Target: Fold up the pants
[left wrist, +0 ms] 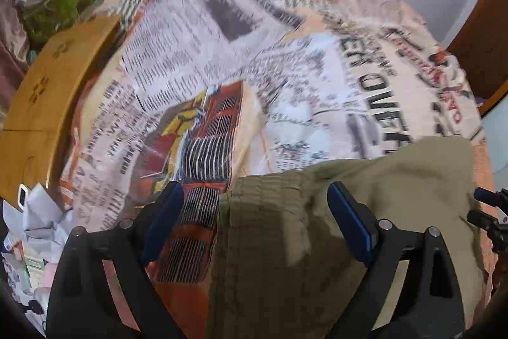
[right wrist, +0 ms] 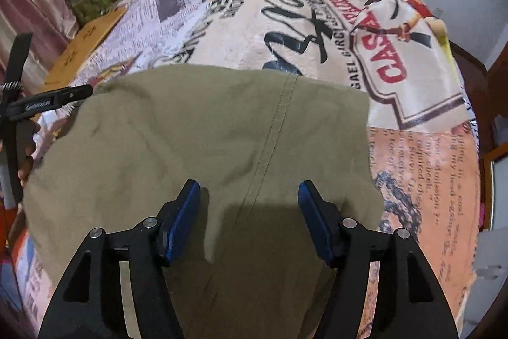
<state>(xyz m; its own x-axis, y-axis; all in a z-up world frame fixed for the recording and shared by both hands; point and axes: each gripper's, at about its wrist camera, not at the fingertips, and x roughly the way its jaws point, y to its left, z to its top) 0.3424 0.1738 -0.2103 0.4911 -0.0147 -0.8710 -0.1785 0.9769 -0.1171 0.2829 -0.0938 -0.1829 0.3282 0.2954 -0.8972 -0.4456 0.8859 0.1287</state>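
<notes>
The olive pants (right wrist: 203,142) are spread on the printed bedspread (right wrist: 412,180); both the left gripper (left wrist: 254,205) and the right gripper (right wrist: 249,199) are held wide open, empty, above them; edges should be pinched squarely beside the seam (right wrist: 273,129).

Left claw (left wrist: 255,212): hanging with its two blue-padded fingers (left wrist: 163,218) spread wide apart, nothing sitting between them.
Right claw (right wrist: 249,209): pointing forward and down, its blue pads (right wrist: 182,218) standing wide apart, gripping nothing.
Left claw seen from the right wrist camera: showing at the left edge, with the person's fingers (right wrist: 27,161) wrapping its dark handle.
</notes>
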